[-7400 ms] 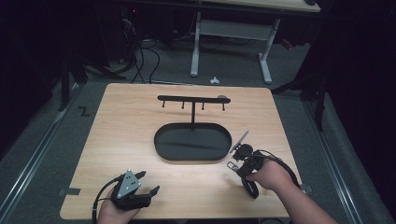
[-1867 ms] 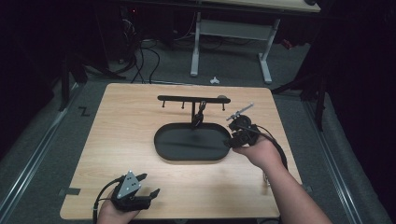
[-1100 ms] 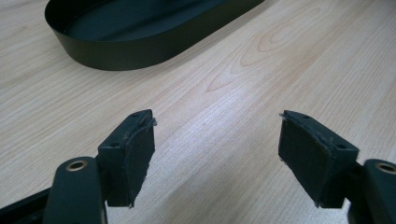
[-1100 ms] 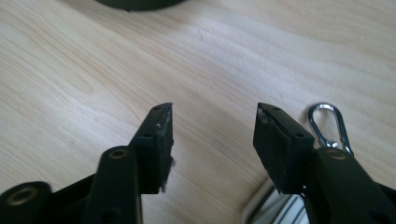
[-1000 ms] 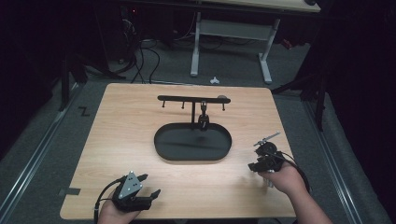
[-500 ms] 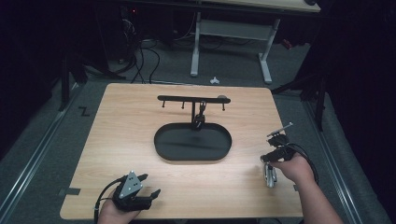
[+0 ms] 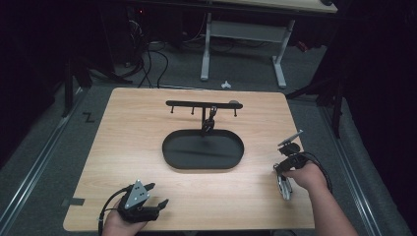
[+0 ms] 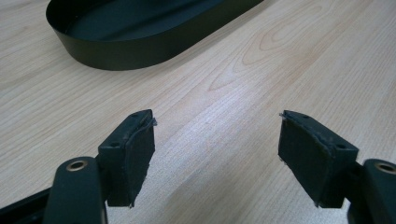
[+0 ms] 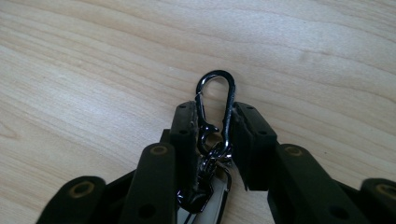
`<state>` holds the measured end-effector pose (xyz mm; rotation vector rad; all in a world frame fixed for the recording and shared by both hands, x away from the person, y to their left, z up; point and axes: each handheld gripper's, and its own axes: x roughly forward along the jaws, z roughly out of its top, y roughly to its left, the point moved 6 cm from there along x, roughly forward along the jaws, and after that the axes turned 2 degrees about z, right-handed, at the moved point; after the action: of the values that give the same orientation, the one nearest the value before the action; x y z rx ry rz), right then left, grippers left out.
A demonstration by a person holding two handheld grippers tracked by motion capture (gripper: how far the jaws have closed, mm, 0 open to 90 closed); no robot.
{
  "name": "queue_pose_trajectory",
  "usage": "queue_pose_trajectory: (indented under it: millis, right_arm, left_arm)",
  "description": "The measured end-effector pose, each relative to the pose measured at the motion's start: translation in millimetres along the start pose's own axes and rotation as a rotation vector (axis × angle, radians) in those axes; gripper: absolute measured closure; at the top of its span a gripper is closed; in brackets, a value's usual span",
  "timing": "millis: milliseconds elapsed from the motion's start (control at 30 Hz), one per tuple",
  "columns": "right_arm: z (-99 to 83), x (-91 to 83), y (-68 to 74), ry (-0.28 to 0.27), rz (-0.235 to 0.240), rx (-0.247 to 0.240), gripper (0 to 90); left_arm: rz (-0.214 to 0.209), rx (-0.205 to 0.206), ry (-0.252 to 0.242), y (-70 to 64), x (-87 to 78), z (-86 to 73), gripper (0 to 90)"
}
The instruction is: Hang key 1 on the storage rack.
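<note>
Right claw (image 9: 214, 133) is clamped on a black clip (image 9: 215, 100), its jaws pinching the two long sides while the rounded end pokes out beyond them, low over the table (image 7: 147, 142) near the right edge. Such a thin, slick grip looks risky: the clip could twist or slip free, or its dangling chain (image 9: 211, 161) could snag. Farther left sits the oval tray (image 7: 203, 150), the hook rack (image 7: 201, 104) beyond it. Left claw (image 8: 217, 154) rests spread apart at the near left.

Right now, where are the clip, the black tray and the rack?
clip (image 9: 215, 100), right gripper view, its shiny loop.
black tray (image 7: 202, 164), high view, its near rim.
rack (image 7: 189, 103), high view, its top bar.
</note>
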<state>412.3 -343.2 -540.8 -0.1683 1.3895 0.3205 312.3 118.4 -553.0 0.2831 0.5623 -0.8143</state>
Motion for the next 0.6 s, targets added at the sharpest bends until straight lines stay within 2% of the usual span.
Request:
queue_pose_trajectory:
  millis: [200,600]
  right_arm:
    - [-0.4,-0.8,6.7,0.014,0.003,-0.027,73.8]
    - [3.4,2.6,16.2,0.017,-0.029,-0.100,80.3]
  left_arm:
    - [0.001,0.000,-0.002,-0.5,0.4,0.2,27.7]
    - [0.003,0.000,0.000,-0.4,0.5,-0.3,27.8]
